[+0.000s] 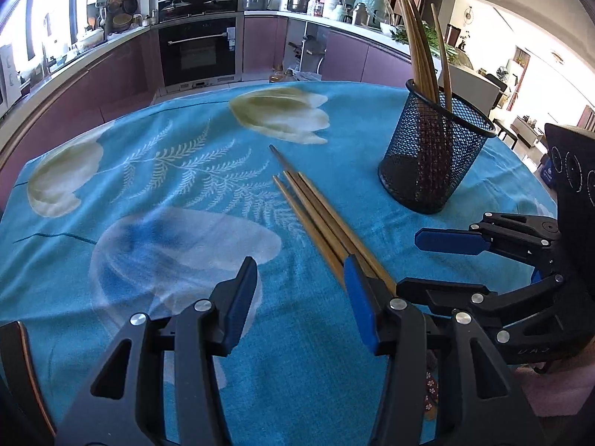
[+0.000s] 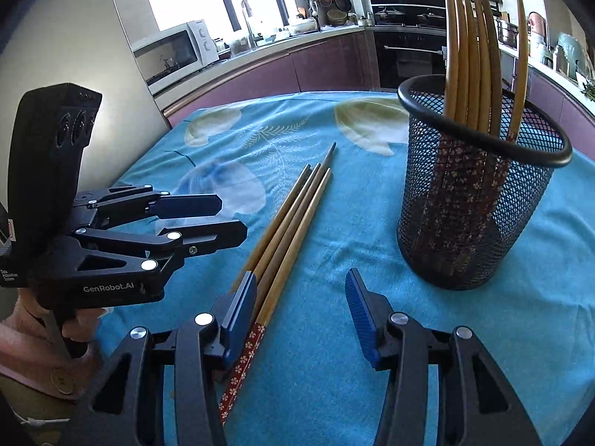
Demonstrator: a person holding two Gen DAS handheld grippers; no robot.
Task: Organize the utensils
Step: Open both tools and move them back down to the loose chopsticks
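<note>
Beside mesh cup (image 2: 479, 186), loose chopsticks (image 2: 293, 219) lay on blue-clothed worktop (image 1: 148, 193); more chopsticks stood inside cup. Left claw (image 1: 301, 297) spread, empty, left of chopstick ends. Right claw (image 2: 301, 308) spread, empty, its left finger (image 2: 240, 308) over chopsticks.

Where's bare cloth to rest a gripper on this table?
Free: cloth left of the loose chopsticks, over the flower print. Narrower strip between them and the mesh holder. Crowded near edge: left gripper and right gripper flank the chopsticks.
</note>
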